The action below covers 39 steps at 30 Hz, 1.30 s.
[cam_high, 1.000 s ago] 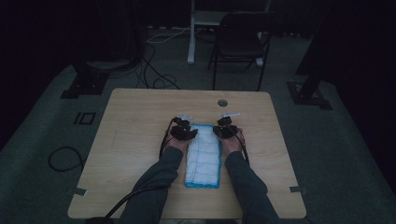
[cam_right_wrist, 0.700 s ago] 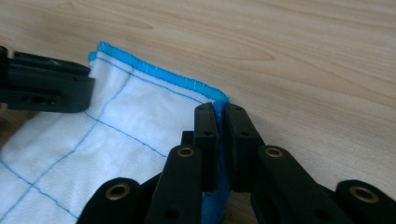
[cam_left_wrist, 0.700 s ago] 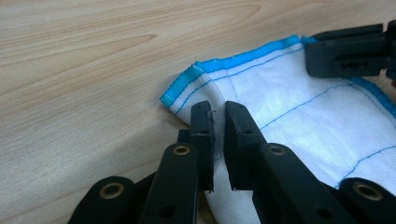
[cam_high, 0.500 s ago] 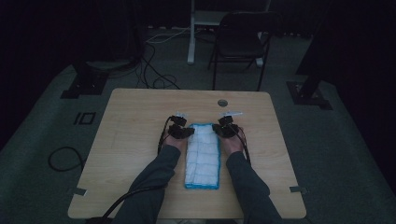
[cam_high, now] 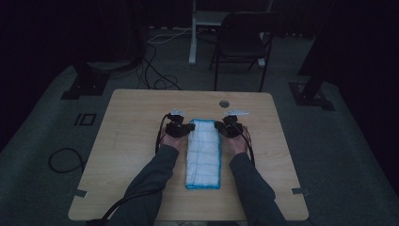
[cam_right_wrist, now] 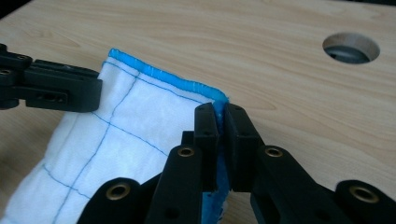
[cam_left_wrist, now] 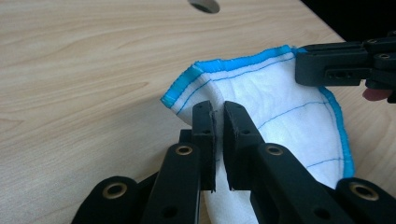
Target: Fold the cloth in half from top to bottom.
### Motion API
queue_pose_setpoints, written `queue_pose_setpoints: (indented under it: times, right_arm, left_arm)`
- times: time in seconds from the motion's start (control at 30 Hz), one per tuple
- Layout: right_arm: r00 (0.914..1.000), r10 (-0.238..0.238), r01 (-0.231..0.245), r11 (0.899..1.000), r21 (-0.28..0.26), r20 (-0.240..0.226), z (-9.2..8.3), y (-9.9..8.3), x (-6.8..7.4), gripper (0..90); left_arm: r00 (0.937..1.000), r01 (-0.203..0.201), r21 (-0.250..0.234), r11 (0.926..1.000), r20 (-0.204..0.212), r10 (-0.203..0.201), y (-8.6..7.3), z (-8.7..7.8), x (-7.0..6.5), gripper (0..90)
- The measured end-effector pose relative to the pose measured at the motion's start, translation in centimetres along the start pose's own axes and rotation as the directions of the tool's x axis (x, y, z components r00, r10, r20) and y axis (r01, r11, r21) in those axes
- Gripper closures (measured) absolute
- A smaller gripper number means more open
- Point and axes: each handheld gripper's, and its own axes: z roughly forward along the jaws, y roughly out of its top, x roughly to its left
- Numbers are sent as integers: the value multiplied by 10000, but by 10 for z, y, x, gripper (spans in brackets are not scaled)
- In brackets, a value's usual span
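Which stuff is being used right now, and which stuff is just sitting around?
In use:
- white cloth with blue edging
- left hand-held gripper, shut on one far corner
- right hand-held gripper, shut on the other

Just sitting around:
- black chair
- floor cables

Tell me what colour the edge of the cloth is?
Bright blue, around a white cloth with thin blue stitched lines. The right gripper view shows it best.

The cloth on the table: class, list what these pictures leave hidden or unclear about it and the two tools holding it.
- Left tool: in the left gripper view its jaws hide the pinched cloth fold.
- Right tool: in the right gripper view its jaws cover the corner they clamp.
- High view: too dim and small to show the jaws or the lifted far edge.
- Cloth's near end: cut off by both gripper views' bottom edges.
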Motion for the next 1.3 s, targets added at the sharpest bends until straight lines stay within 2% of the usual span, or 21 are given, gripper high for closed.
queue_pose_setpoints:
  times: [0.5,0.8,1.1,1.3]
  right_arm:
    - [9980,-498,470,9964,-699,-389,-25,-1,15,851]
    - [9970,-532,477,9942,-965,-557,-37,-7,20,851]
    - [9959,-669,597,9918,-1131,-610,-48,-13,27,852]
    - [9937,-926,846,9892,-1197,-637,-54,-18,35,851]
  left_arm:
    - [9992,-180,-540,9984,334,199,-7,-26,-7,843]
    - [9978,-446,-732,9963,447,480,-10,-36,-15,840]
    - [9968,-322,-1020,9943,693,394,-20,-47,-21,839]
    - [9965,-221,-1079,9939,773,306,-29,-53,-23,835]
